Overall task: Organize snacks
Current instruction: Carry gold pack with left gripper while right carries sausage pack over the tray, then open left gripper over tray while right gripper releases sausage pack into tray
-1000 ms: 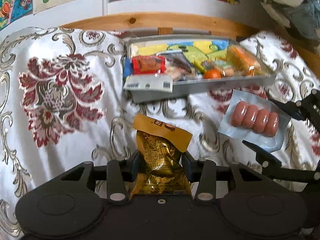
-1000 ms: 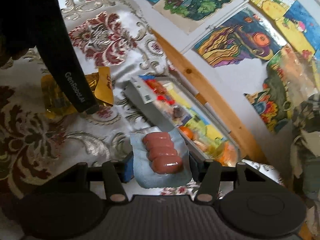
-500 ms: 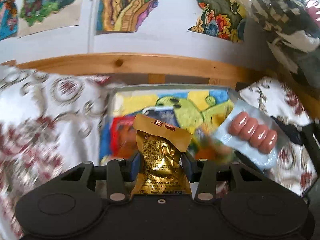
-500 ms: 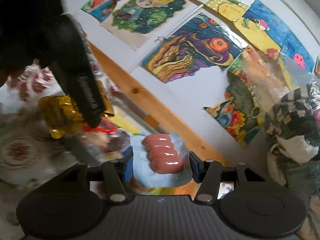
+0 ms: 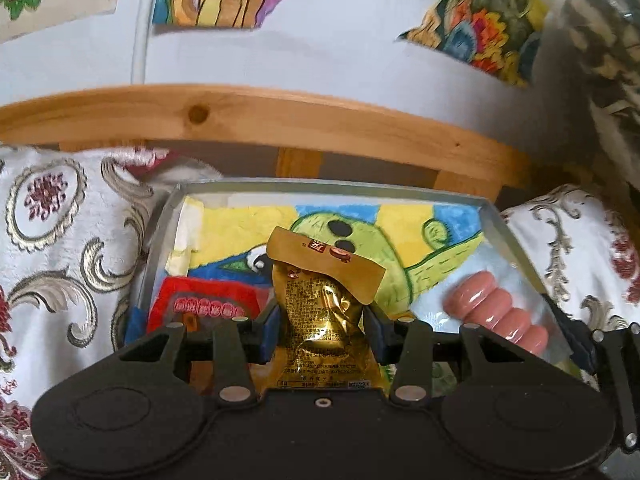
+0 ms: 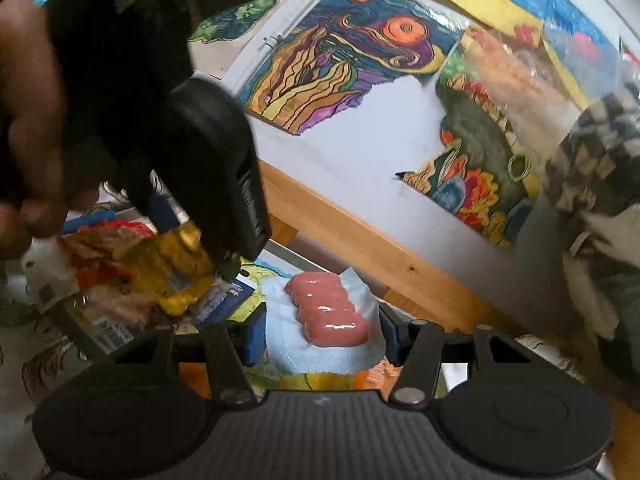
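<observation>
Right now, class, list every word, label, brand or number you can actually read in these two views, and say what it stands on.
No text can be read for certain.
Gold snack packet: fine print and a red logo, too small to read.
Red packet in the tray: a row of characters, blurred.
Left gripper side label: blurred, illegible.
Sausage pack: no print visible.

Fine print covers the gold snack packet (image 5: pixel 324 320), too small to read; the lettering on the red packet (image 5: pixel 204 306) is likewise illegible.
</observation>
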Available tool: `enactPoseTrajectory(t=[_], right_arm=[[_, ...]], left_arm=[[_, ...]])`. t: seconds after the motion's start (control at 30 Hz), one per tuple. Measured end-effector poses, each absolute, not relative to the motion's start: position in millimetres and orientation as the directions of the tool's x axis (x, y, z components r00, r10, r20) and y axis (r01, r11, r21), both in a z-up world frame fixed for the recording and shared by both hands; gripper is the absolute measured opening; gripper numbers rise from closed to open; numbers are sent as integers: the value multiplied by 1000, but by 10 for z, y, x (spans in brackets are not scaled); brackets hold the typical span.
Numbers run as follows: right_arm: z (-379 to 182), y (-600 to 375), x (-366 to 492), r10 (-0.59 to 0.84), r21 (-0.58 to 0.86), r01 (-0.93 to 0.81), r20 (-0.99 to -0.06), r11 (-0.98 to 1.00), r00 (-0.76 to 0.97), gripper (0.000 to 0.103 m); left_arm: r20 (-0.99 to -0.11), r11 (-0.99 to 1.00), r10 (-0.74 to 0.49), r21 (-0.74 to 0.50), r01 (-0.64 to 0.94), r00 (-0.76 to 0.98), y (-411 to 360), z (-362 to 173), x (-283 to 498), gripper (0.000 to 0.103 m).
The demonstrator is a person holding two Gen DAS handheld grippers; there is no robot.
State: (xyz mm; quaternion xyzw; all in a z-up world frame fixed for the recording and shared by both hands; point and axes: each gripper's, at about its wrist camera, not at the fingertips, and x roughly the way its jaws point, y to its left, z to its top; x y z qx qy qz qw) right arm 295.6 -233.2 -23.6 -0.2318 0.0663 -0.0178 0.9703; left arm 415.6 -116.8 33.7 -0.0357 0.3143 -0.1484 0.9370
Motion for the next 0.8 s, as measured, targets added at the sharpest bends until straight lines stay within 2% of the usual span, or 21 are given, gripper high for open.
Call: enactPoseTrajectory(t=[0.37,0.63,0.7,0.77,0.8], right_arm=[[-307,-2445,3111,-25,-327,-48,-216,944,976,60],[-351,-2437,3171,-22,-314,-56,-241,948,970,62],[-338,-2436,3159,-21,-308,-54,-236,950,972,66],[-306,-2443,3139,-16,-295,-54,-229,954,973,72],[-286,-2448,3125,-13,-287,-53,-225,956,974,73]], left_arm=[[-639,966,-257,-155,206,725,-1112,175,4305,46],[-649,957,-283,-237,166,706,-1050,165,4345,50],[-651,955,-287,-251,158,702,-1037,185,4331,56],[-638,957,-278,-245,154,718,-1029,232,4283,70],[-630,959,-274,-240,153,727,-1026,257,4258,72]])
